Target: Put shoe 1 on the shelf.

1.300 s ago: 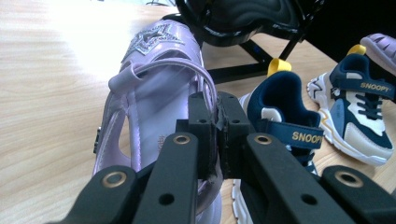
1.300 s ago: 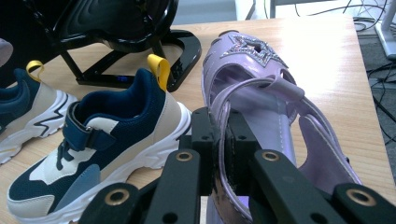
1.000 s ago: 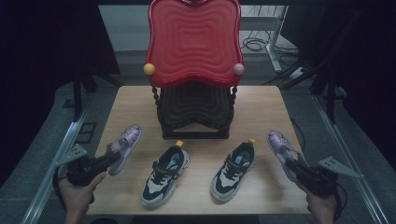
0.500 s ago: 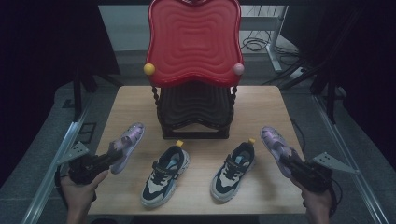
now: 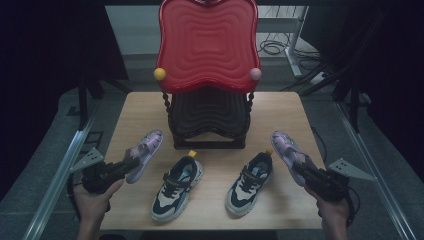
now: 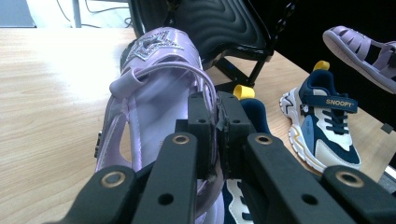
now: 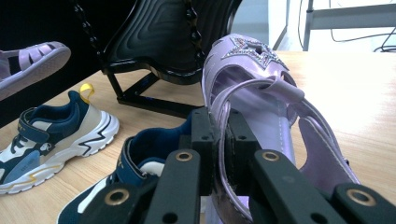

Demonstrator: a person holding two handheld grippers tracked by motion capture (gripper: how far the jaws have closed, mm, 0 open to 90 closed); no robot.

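A: We see each purple sandal (image 5: 143, 150) (image 5: 286, 148) flanking two sneakers (image 5: 178, 186) (image 5: 250, 182) on the table (image 5: 145, 105).

B: We confirm: left gripper (image 6: 216, 122) and right gripper (image 7: 216, 128) each clamp one sandal's heel edge, jaws nearly closed.

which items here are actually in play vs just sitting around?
In play:
- left gripper, shut on the left lilac strappy sandal with a glittery star
- right gripper, shut on the matching right lilac sandal
- two-tier rack, red wavy tray over black one, probably

Lying about:
- two navy-and-cream sneakers with yellow heel tabs on the wooden table
- floor cables
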